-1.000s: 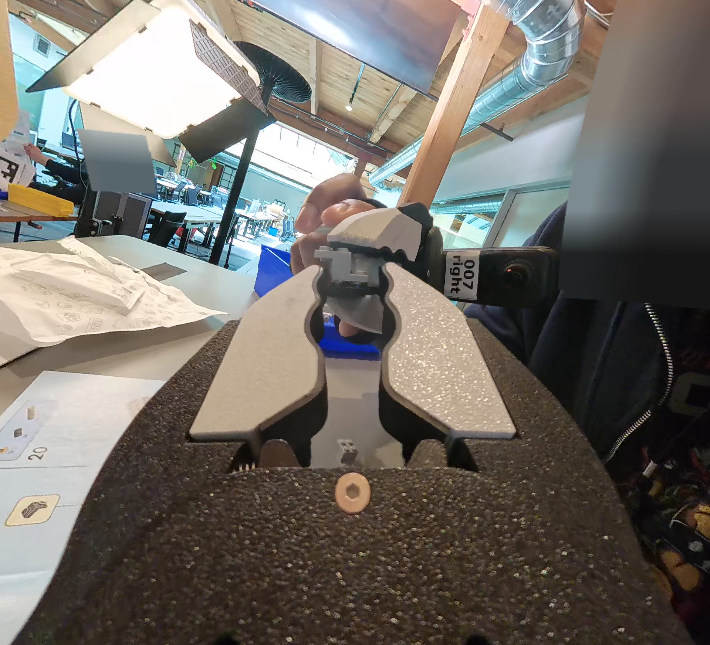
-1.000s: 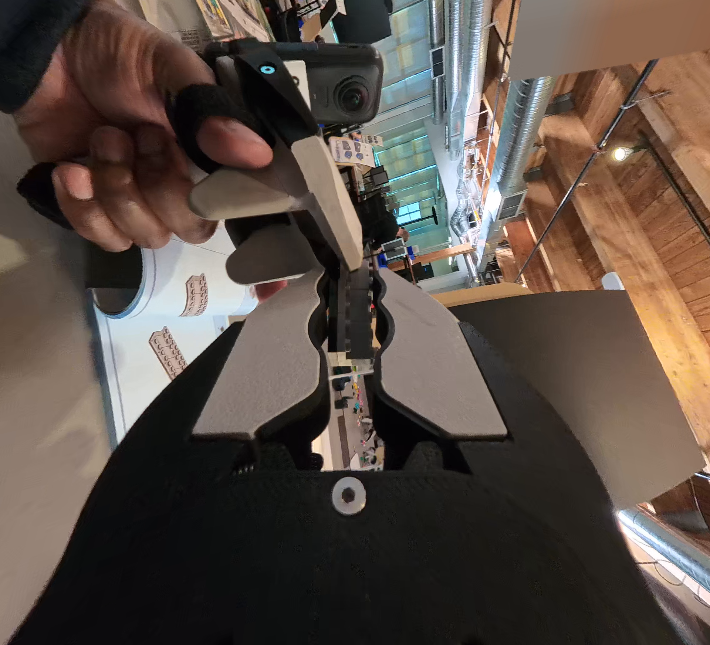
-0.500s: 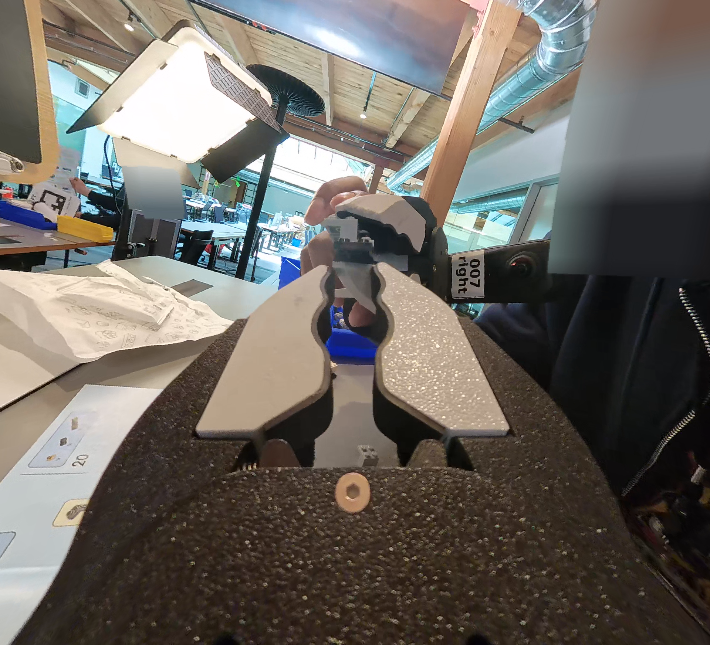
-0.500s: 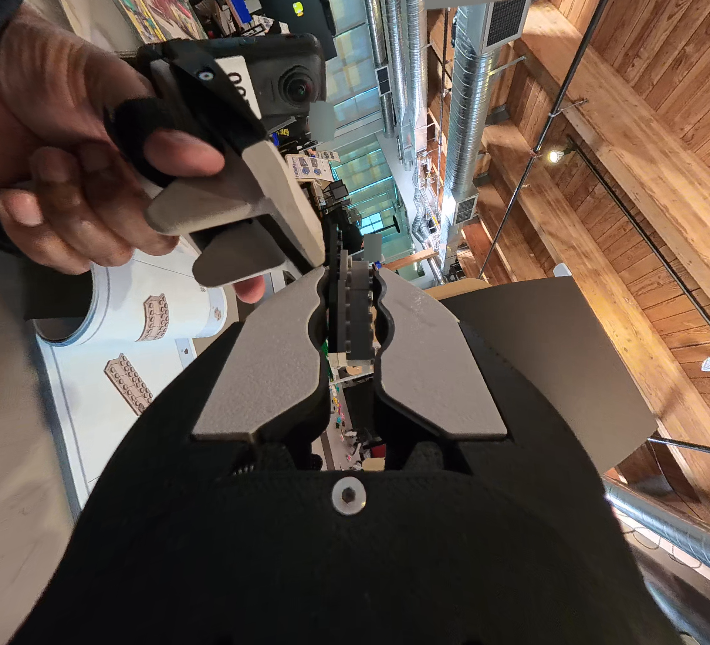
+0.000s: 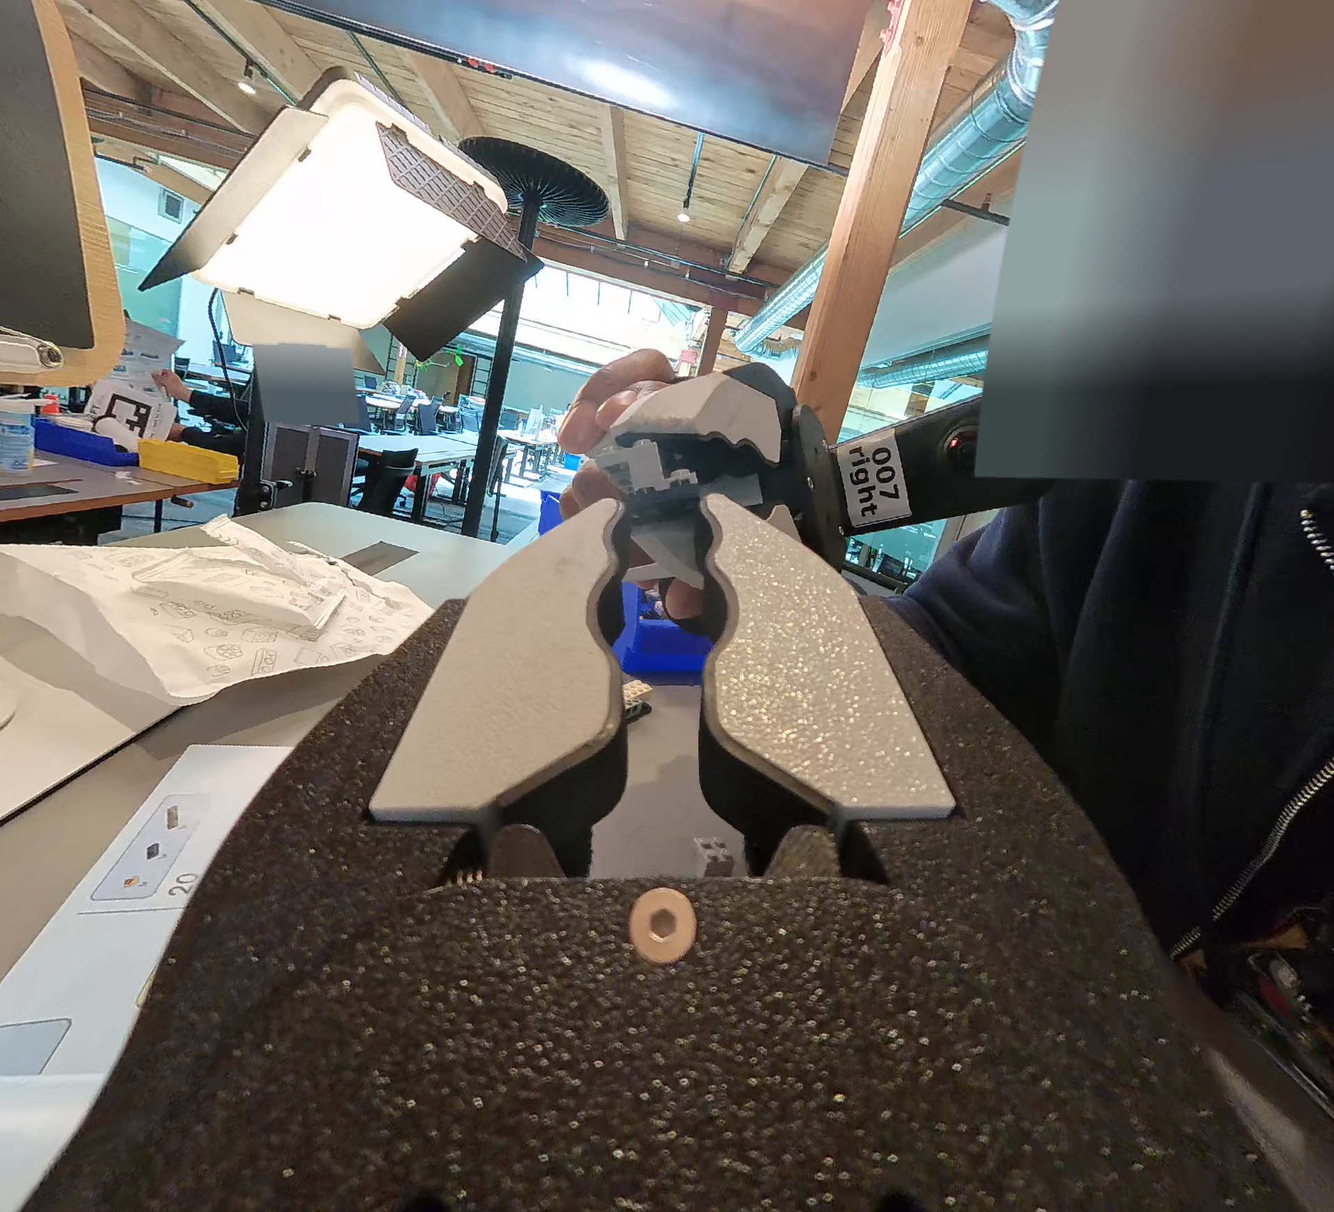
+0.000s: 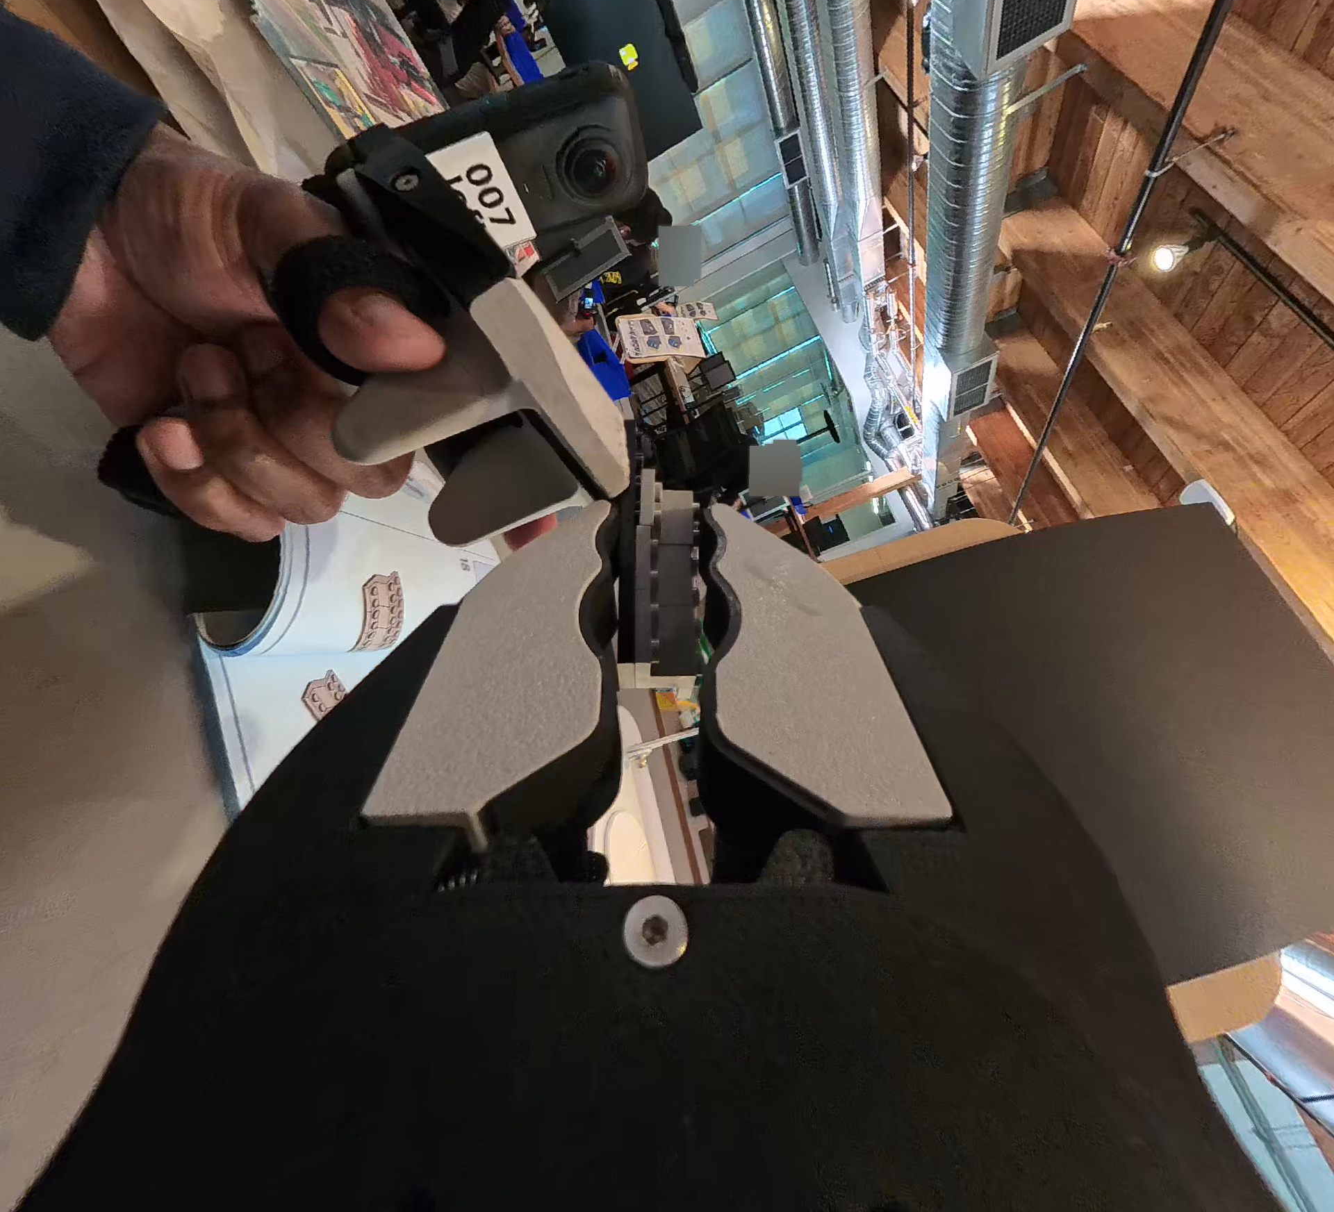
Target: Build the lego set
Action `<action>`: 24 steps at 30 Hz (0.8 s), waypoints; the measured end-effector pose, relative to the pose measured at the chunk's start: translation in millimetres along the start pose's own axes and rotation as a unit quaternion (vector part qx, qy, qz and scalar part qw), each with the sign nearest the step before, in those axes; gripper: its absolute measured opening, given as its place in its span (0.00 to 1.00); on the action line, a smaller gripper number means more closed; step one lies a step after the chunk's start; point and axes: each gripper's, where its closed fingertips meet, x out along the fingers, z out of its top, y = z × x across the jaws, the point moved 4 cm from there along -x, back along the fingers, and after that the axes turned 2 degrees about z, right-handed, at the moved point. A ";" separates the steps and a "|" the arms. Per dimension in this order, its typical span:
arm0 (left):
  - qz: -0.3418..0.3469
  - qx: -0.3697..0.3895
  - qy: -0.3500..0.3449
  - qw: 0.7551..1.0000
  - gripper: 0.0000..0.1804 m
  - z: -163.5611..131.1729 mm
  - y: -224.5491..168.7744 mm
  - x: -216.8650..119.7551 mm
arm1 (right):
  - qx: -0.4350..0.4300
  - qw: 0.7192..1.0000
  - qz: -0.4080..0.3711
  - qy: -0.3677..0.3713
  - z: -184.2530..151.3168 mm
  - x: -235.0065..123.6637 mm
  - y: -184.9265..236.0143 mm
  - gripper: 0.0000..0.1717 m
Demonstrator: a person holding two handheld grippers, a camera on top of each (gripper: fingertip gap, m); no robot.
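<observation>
In the right wrist view my right gripper (image 6: 660, 528) is shut on a small brick assembly (image 6: 660, 589) of dark grey and black plates, which stands on edge between the pads. My left gripper (image 6: 608, 488) comes in from the upper left, held by a hand, and its tips meet the assembly's far end. In the left wrist view my left gripper (image 5: 664, 510) is shut on the dark lower part of the same assembly (image 5: 653, 503). A light grey brick (image 5: 635, 463) sits on top of it. The right gripper (image 5: 628, 492) clamps it from behind.
A crumpled white paper bag (image 5: 180, 600) and an instruction booklet (image 5: 108, 889) lie on the grey table at the left. A blue bin (image 5: 660, 647) and loose small bricks (image 5: 637, 694) lie below the grippers. A person's dark jacket (image 5: 1155, 672) fills the right side. Left and right tips are no more than a few centimetres apart.
My left jaws have narrowed and closed onto the end of the assembly. The right gripper has kept its hold while both grippers shifted and tilted together.
</observation>
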 end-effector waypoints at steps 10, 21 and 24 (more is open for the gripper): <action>-0.017 0.006 0.011 1.000 0.08 -2.8 -2.4 0.9 | 0.014 0.999 0.037 0.001 0.7 -2.8 3.2 0.11; 0.011 -0.050 0.015 0.999 0.10 -8.6 9.8 5.4 | -0.022 0.999 0.014 0.043 -12.9 -1.5 0.3 0.11; 0.045 -0.097 0.002 0.994 0.11 -10.6 24.5 5.8 | -0.077 0.992 -0.042 0.085 -24.2 5.1 -0.7 0.11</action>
